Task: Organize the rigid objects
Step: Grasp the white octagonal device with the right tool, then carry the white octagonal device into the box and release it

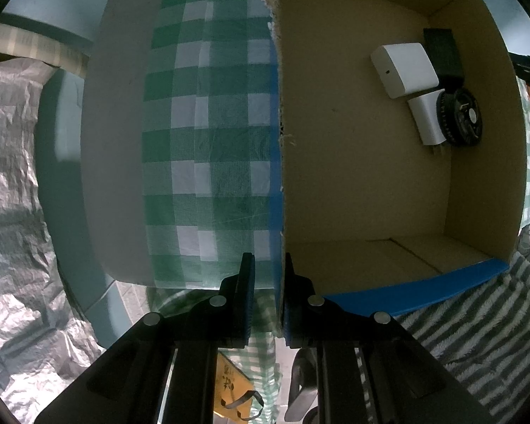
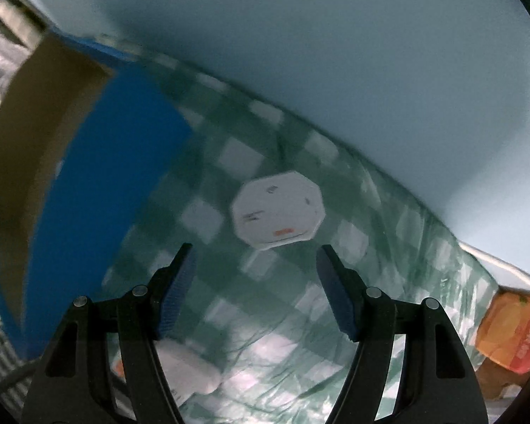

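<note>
Dim bluish light, left view sharp, right view motion-blurred, fisheye bending, dark vignetted corners

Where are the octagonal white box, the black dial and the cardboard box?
Octagonal white box (image 2: 277, 210): right wrist view, middle of its top face.
Black dial (image 1: 460, 117): left wrist view, centre of its face.
Cardboard box (image 1: 353, 162): left wrist view, bare inner floor.

Right wrist view: smeared throughout — checked cloth (image 2: 265, 282) squares run together
Octagonal white object (image 2: 278, 209): markings unreadable
Orange packet (image 2: 512, 332): cut by the frame edge
Black block (image 1: 443, 51): partly behind white box (image 1: 404, 69)
</note>
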Available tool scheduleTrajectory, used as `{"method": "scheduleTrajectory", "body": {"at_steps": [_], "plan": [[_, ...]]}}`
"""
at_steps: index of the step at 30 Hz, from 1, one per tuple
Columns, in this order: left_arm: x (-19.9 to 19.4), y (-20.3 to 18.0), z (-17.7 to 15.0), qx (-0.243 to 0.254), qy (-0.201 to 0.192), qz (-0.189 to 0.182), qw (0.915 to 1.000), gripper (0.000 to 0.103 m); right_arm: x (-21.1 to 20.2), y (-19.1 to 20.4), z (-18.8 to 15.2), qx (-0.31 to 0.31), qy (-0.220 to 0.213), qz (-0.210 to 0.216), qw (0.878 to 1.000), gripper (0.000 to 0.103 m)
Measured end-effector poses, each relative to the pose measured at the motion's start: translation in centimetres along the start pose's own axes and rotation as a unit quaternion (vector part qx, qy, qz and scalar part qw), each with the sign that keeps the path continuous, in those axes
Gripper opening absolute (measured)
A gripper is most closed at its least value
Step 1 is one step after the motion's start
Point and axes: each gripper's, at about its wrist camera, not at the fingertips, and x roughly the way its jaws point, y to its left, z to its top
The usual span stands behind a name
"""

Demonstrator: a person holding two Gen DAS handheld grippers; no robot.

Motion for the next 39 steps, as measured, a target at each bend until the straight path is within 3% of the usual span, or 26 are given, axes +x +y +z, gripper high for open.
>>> {"method": "scheduleTrajectory", "body": {"at_steps": [22,32,39], "plan": [[0.3,0.4,0.3,-0.008,0.012,0.0,0.9999,0.013,5.4,-0.4,3.0,-0.046,0.026,-0.02,0.998,0.072],[0.3,0.1,0.3,-0.007,0.011,0.003,0.9999,0.013,5.0,0.5,2.2,-0.04,0.024,-0.014,0.999,0.071],[0.4,0.1,0.3,-0.006,0.011,0.002,0.9999,0.013,2.3,1.2,0.7,-0.036,0.016,0.005,0.999,0.071]]}}
